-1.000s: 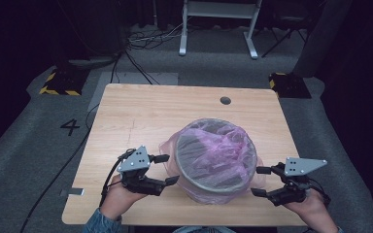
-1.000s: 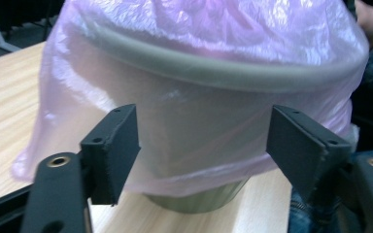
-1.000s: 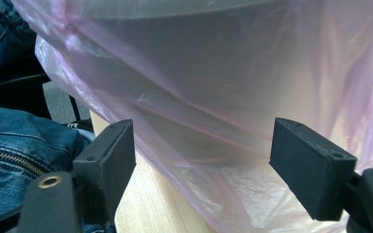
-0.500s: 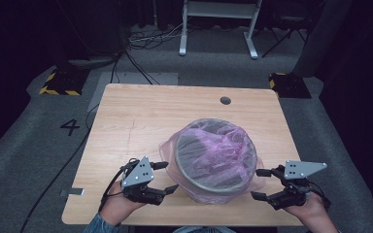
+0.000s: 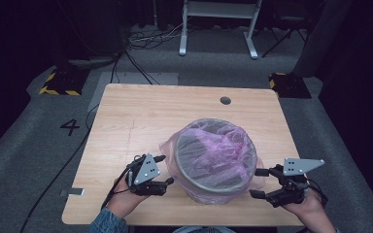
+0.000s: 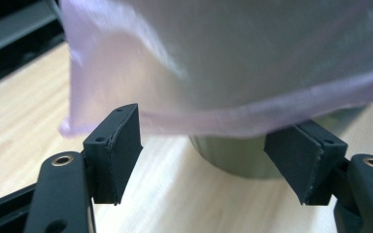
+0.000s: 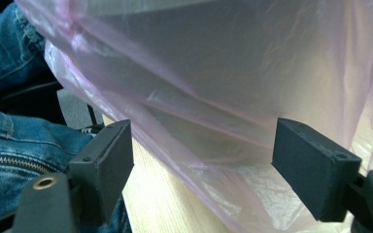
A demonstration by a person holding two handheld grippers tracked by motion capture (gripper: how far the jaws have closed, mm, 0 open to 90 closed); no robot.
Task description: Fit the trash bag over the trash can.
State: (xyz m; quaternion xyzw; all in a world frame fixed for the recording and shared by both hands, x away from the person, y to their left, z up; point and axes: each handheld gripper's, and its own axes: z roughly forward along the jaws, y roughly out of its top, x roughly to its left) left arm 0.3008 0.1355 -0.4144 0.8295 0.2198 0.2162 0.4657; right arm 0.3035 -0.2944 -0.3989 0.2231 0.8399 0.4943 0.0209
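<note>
On the near half of the wooden table (image 5: 141, 116), slightly right of centre, stands a round grey bin (image 5: 213, 179) lined with a thin pink plastic bag (image 5: 223, 141) — the film drapes over its rim and hangs down the outer wall, with crumpled folds sunk into the bin's mouth. At the bin's left side, low against the tabletop, the left gripper (image 5: 167, 182) points toward the bin's base, its jaws spread apart and just short of the wall. From the left gripper view, the bag's loose lower hem (image 6: 213, 124) hangs between the two black pads (image 6: 119, 145) without either pad pressing on it, and the bare grey foot of the bin (image 6: 238, 158) shows below the hem, straight ahead in the gap; the jaws have just eased a touch narrower, yet nothing is pinched. At the bin's right side, near the table's near edge, the right gripper (image 5: 258, 183) also stands with its jaws wide, tips close beside the draped film. From the right gripper view, the bag-covered wall bulges into the space between the pads (image 7: 315, 160), close to them but not clamped, and the bag's wrinkled lower fold lies on the wood. Blue denim (image 7: 9, 87) of the person's clothing shows at that view's left. Inside the bin I can make out only the gathered pink film.
</note>
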